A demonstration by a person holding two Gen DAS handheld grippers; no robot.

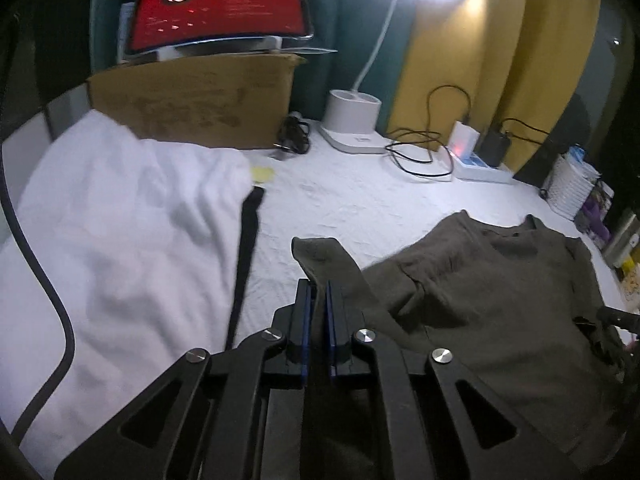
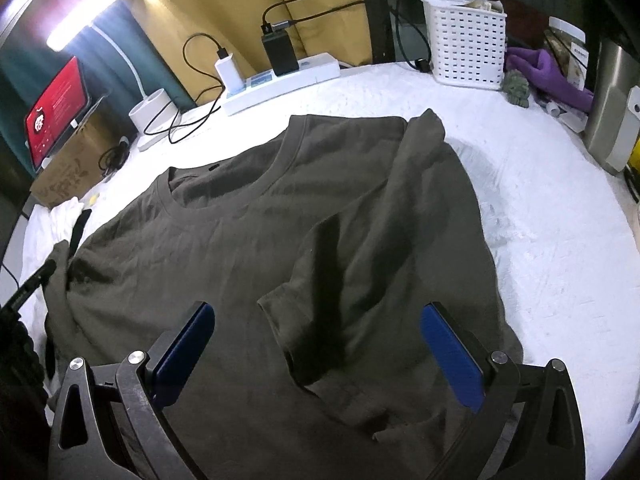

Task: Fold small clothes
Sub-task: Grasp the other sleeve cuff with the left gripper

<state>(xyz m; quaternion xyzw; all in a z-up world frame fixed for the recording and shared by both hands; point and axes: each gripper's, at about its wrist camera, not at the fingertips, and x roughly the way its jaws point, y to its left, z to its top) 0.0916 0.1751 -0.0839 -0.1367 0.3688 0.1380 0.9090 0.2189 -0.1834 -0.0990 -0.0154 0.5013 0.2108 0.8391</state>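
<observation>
- White bedding (image 2: pixel 540 240) covers the work surface, with a lamp base (image 1: pixel 352 114), a power strip (image 2: pixel 280 80) and a cardboard box (image 1: pixel 192 100) along the far edge.
- Left gripper (image 1: pixel 318 292): its blue-padded jaws are clamped on a fold of the olive T-shirt (image 2: pixel 248 248), seemingly the left sleeve or side edge, which rises as a flap just beyond the tips.
- Right gripper (image 2: pixel 318 344): its jaws stand wide apart and hold nothing, hovering over the shirt's lower right part, where the right sleeve (image 2: pixel 316 320) already lies folded inward between the two pads.
- The shirt lies spread with its collar toward the far side, its body stretching away from both tools.
- The step in hand appears to be folding the left side inward. Doing it well likely means lifting the pinched edge just clear, carrying it across in a straight line, and laying it flat without dragging the body.
- A white cloth (image 1: pixel 120 220) lies well apart to the left.
</observation>
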